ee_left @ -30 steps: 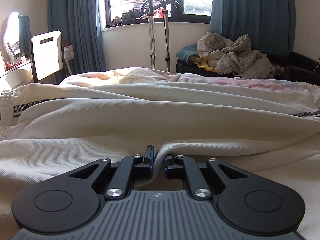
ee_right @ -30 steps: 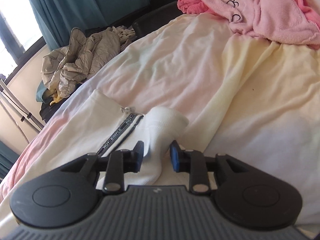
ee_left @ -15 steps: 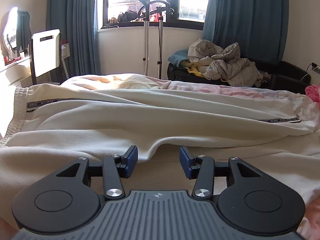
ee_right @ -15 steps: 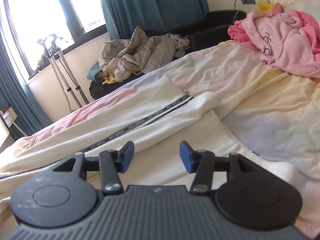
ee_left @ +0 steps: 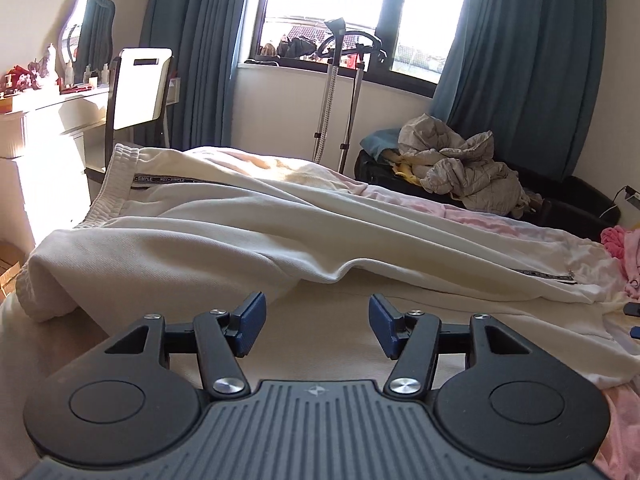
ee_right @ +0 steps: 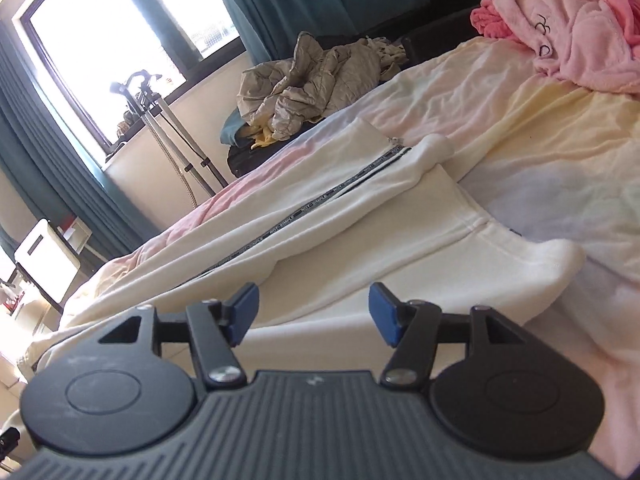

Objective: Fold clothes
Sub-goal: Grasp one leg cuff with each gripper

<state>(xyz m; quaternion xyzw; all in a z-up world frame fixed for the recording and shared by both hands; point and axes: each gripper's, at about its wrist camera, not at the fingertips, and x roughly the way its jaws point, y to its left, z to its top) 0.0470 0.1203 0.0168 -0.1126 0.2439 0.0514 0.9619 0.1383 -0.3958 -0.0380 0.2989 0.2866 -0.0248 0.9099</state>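
Note:
Cream-white track pants (ee_left: 224, 236) with a black lettered side stripe lie lengthwise across the bed, waistband (ee_left: 116, 184) at the left, one leg folded over the other. In the right wrist view the pants (ee_right: 320, 232) end in cuffs (ee_right: 436, 148) at the right. My left gripper (ee_left: 316, 326) is open and empty, raised just above the near leg. My right gripper (ee_right: 314, 314) is open and empty, above the near leg by its cuff (ee_right: 560, 260).
The bed sheet (ee_right: 540, 128) is pastel pink and yellow. A pink fleece garment (ee_right: 580, 28) lies at the head end. A beige jacket (ee_left: 460, 168) sits on a dark couch behind. A clothes steamer stand (ee_left: 344, 92), white chair (ee_left: 140, 84) and dresser (ee_left: 44, 128) stand near the window.
Both grippers let go of the pants, the left of a fold, the right of a cuff. Both opened wide and drew back and up from the fabric.

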